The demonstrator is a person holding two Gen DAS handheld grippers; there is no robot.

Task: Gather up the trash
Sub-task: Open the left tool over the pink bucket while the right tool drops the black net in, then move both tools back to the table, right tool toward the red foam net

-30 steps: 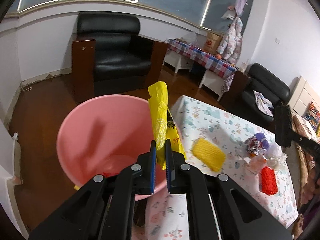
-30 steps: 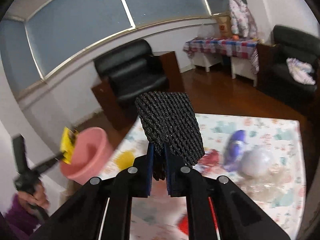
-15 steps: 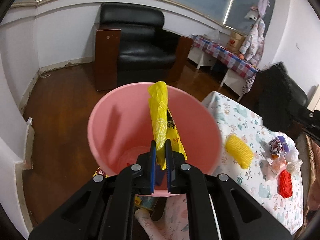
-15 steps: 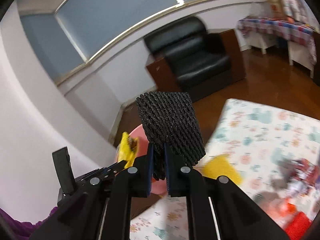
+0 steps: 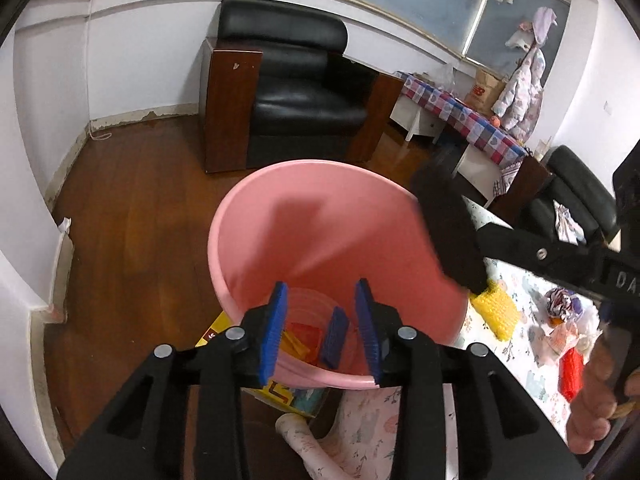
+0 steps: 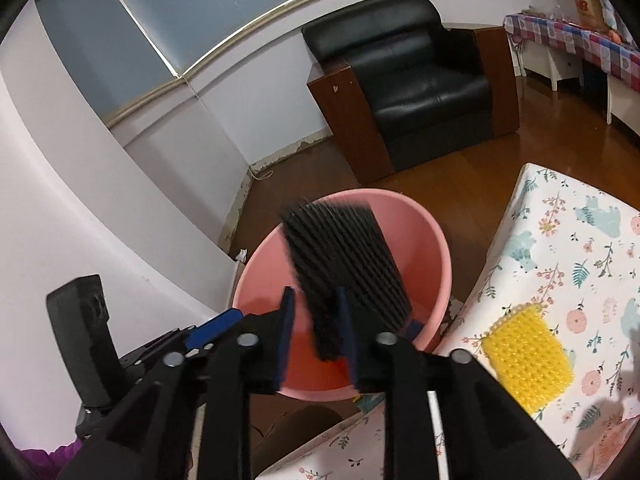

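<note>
In the left wrist view my left gripper (image 5: 320, 292) hangs over the pink bucket (image 5: 320, 220). Its jaws are opening and nothing is between them. The yellow bag (image 5: 298, 338) lies at the bucket's bottom beside a blue scrap (image 5: 334, 336). My right gripper (image 6: 316, 304) is above the same bucket (image 6: 420, 236), and its jaws are opening too. The black foam net (image 6: 340, 260) stands blurred between them, leaning on the right pad and clear of the left one. From the left wrist, the net (image 5: 448, 232) hangs over the bucket's right rim.
The floral-cloth table (image 6: 580, 240) adjoins the bucket on the right, with a yellow foam net (image 6: 524, 356) near its edge. Farther along lie crumpled wrappers (image 5: 560, 300) and a red net (image 5: 572, 372). A black armchair (image 5: 300, 80) stands behind the bucket on the wood floor.
My left gripper opened and the yellow bag dropped into the bucket. My right gripper carried the black net from above the table to over the bucket, and its jaws parted.
</note>
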